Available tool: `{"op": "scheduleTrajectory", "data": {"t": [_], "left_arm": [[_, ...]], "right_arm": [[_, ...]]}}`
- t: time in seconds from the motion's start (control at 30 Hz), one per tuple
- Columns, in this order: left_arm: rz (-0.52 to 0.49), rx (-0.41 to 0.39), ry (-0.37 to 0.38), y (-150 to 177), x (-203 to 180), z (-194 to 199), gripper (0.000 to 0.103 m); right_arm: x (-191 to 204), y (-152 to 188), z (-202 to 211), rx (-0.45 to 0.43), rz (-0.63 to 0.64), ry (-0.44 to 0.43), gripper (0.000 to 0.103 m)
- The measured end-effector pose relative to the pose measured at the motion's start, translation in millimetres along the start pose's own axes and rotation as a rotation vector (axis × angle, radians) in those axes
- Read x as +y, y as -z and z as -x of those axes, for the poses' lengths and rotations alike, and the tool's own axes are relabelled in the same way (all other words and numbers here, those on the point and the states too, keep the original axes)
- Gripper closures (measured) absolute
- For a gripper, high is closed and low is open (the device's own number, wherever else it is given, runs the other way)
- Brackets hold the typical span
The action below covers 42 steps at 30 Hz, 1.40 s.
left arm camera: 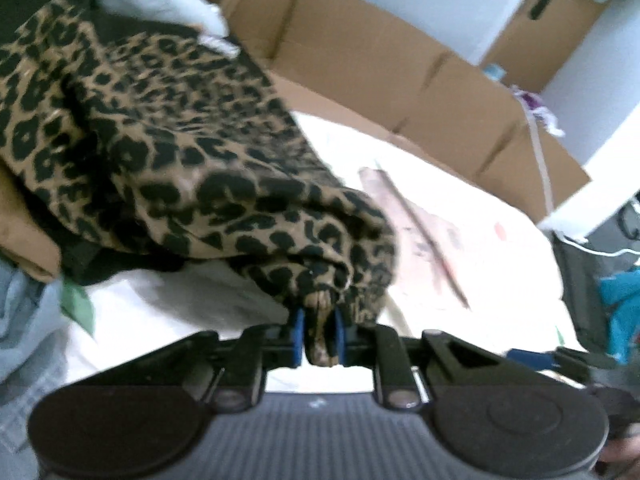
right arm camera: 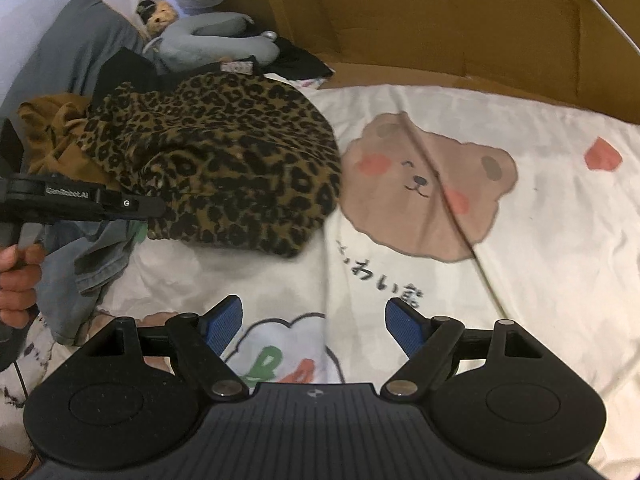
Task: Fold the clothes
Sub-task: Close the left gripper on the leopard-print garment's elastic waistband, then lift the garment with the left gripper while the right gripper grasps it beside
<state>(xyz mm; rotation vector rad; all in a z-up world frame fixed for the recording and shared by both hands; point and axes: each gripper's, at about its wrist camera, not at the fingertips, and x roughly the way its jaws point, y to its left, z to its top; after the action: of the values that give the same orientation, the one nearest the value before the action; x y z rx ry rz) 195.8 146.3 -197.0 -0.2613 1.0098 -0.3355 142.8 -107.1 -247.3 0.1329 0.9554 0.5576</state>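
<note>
Both views are lit by soft, even indoor light with a cool cast. In the left wrist view the white bed sheet [left arm camera: 460, 184] blows out to glare and its print is washed out; motion blur smears the leopard-print garment [left arm camera: 168, 152] and the cardboard boxes [left arm camera: 400, 92] far behind. The right wrist view is sharper and dimmer, shadows faint. Fisheye bending curves the edges, and corners darken.

Tan black-spotted leopard-print garment [right arm camera: 224, 152], white bear-print sheet [right arm camera: 540, 240], brown cardboard [right arm camera: 460, 20]
</note>
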Motion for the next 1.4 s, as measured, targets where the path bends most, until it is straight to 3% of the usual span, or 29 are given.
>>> {"op": "scheduleTrajectory", "data": {"t": [0.37, 0.53, 0.6, 0.77, 1.07, 1.4], "left_arm": [[-0.061, -0.016, 0.124, -18, -39, 20, 0.089], [-0.093, -0.036, 0.168, -25, -50, 37, 0.089], [-0.092, -0.041, 0.169, -27, -48, 44, 0.089], [-0.062, -0.043, 0.157, -28, -38, 49, 0.089], [-0.050, -0.058, 0.123, -32, -25, 63, 0.089], [-0.009, -0.023, 0.082, -26, -1, 60, 0.089]], "right_arm": [[21, -9, -11, -0.046, 0.070, 0.014, 0.022], [27, -12, -28, -0.040, 0.139, 0.062, 0.036], [27, -14, -36, -0.041, 0.166, 0.101, 0.049], [25, -19, -50, -0.043, 0.211, 0.141, 0.056], [42, -28, -54, -0.116, 0.376, 0.198, 0.054], [82, -33, -60, -0.195, 0.642, 0.190, 0.050]]}}
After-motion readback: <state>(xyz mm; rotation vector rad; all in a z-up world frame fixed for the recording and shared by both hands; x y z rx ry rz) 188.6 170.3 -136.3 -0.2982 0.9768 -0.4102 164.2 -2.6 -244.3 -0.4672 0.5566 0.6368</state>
